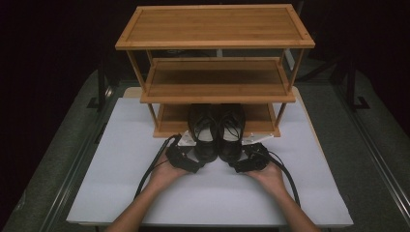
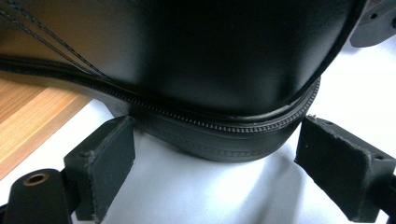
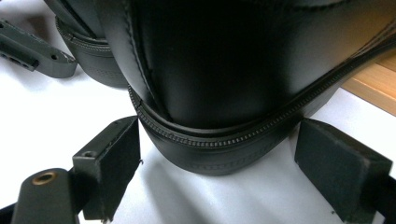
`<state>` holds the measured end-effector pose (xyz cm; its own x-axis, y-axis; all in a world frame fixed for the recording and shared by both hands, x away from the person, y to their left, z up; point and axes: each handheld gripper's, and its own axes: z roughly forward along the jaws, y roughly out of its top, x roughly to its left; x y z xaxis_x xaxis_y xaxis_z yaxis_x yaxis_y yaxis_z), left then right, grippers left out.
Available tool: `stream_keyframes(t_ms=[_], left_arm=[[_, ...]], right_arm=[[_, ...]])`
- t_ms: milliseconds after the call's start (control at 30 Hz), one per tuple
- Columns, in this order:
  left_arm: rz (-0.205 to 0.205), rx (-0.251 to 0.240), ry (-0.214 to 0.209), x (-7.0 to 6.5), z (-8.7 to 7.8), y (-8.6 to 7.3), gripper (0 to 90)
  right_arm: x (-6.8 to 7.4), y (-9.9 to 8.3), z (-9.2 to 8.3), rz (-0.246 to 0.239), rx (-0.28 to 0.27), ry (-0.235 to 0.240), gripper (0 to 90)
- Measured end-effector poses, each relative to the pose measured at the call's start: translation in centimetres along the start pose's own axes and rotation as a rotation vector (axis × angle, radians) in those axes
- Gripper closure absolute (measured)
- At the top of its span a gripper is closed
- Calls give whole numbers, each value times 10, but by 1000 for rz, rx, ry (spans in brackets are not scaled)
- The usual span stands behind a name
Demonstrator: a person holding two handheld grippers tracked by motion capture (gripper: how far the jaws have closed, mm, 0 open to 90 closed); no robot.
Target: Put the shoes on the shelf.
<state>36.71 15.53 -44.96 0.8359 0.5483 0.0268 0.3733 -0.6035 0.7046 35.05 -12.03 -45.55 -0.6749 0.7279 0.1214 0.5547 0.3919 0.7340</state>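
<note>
Pair of black shoes (image 1: 216, 130) sits toes-in on bottom shelf (image 1: 169, 123), heels overhanging toward us; left gripper (image 1: 192, 166) and right gripper (image 1: 236, 166) jaws wide, straddling heels, pads clear; we close squarely on heel counters

From behind the left gripper (image 2: 212, 163), a black leather shoe (image 2: 205, 60) looms at twelve o'clock, its heel (image 2: 224, 142) sitting between the two open jaws, pads not pressing it. A wooden shelf edge (image 2: 32, 116) lies at nine o'clock, the white tabletop (image 2: 201, 191) below.
</note>
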Motion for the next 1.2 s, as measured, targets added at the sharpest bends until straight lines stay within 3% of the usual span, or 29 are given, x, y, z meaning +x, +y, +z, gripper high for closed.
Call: stream_keyframes(t_ms=[167, 367, 667, 1200], left_arm=[[-17, -2, 2, 0, -2, 3, 118], [-64, -27, -33, 5, -6, 5, 120], [-72, -33, -59, 20, -7, 17, 119], [-65, -17, -45, 56, 6, 38, 117]], right_arm=[[2, 1, 0, 9, -7, -12, 148], [3, 8, -6, 4, -29, -17, 151], [-7, 21, -8, 21, -32, 7, 151], [-31, 43, 12, 65, -61, -5, 150]])
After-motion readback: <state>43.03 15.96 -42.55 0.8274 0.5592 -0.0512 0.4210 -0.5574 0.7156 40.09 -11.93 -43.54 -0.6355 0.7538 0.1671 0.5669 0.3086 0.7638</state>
